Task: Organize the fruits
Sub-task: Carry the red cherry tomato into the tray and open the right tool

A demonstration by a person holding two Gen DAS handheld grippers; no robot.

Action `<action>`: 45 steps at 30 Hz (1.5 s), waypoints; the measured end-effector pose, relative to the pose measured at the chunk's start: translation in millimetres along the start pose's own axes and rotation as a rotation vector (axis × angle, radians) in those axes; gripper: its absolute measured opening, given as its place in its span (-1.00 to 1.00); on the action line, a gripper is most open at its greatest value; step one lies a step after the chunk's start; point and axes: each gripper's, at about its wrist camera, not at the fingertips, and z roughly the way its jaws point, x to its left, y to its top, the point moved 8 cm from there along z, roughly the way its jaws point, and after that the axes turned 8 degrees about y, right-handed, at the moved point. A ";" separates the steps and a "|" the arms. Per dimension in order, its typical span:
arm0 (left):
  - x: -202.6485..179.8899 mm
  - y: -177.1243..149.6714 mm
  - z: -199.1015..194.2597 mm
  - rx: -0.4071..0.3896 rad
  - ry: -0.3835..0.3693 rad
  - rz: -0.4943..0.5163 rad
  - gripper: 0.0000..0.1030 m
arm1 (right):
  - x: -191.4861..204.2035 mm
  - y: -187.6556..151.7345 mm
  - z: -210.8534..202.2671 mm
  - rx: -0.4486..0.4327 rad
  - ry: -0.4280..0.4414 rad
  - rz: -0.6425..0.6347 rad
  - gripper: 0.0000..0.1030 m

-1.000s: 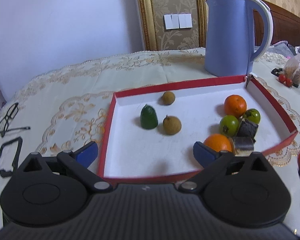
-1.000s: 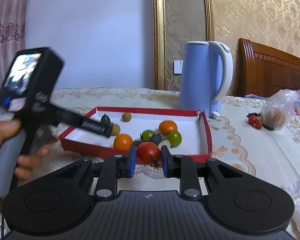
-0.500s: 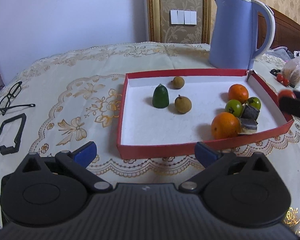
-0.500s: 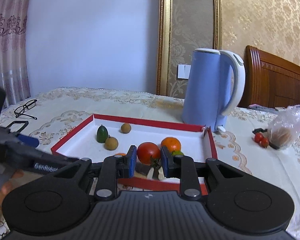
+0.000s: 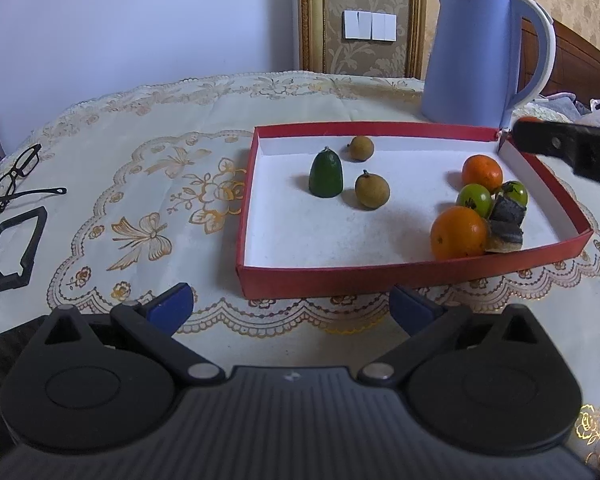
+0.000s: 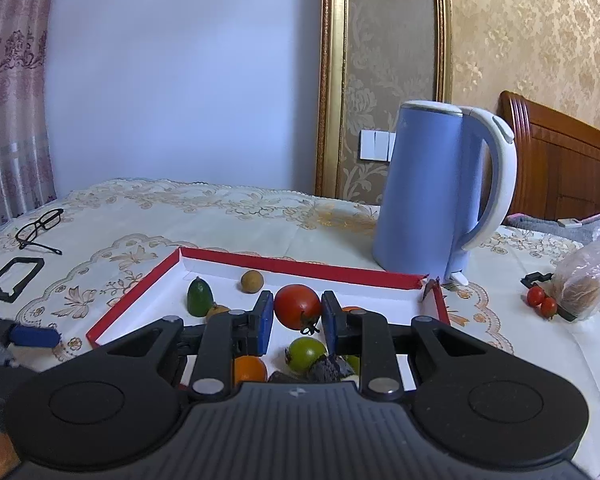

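R gripper jaws clamp red tomato over tray; L gripper jaws apart.

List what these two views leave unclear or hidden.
- Right wrist view: the gripper body covers the near part of the box, and half an orange.
- Left wrist view: right gripper cut by the edge; its tomato barely shows.
- Bag contents: blurred by plastic.

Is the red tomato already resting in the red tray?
No. The red tomato is clamped between the right hand-held gripper pads above the red tray.
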 end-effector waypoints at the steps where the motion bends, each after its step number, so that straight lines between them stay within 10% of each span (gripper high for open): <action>1: -0.8 -0.9 0.6 0.000 -0.002 0.002 1.00 | -1.0 0.7 3.0 0.002 -0.003 0.003 -0.52; 36: -19.1 -13.2 15.9 0.018 -0.014 0.049 1.00 | -31.9 -2.6 113.8 0.139 -0.105 0.094 -0.50; 45: -18.9 -13.0 17.0 0.015 -0.017 0.048 1.00 | -24.8 1.6 84.3 0.096 -0.093 0.054 -0.05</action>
